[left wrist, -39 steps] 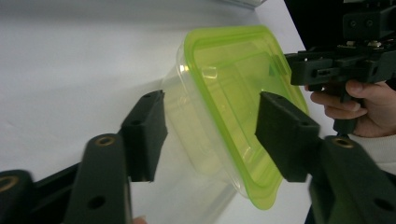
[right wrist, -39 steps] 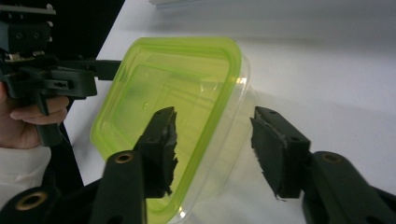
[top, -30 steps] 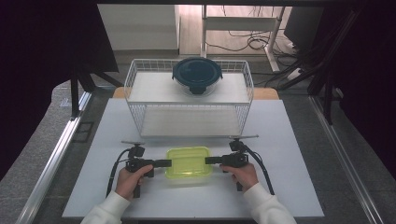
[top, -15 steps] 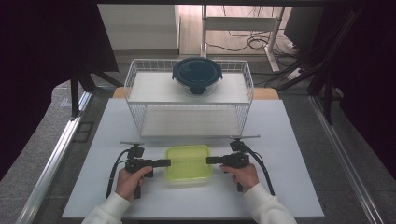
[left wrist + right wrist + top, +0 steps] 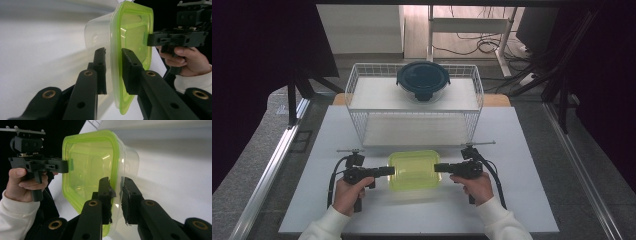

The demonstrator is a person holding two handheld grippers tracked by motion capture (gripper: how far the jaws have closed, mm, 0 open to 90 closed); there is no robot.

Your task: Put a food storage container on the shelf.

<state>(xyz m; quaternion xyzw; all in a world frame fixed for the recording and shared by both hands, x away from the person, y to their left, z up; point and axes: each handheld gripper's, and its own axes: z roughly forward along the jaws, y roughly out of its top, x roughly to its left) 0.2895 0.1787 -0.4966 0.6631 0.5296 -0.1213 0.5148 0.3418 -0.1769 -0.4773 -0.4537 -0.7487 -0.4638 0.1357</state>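
White wire basket [image 5: 362, 107] beyond green-lidded container [image 5: 414, 170], dark-lidded bowl [image 5: 423, 80] atop.

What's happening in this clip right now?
A person holds a gripper in each hand and grips a clear container with a green lid from both sides. The left gripper clamps its left rim and the right gripper its right rim, both sets of jaws having just closed on it. Behind it a white wire basket stands on the table, with a round dark-lidded bowl resting on top.
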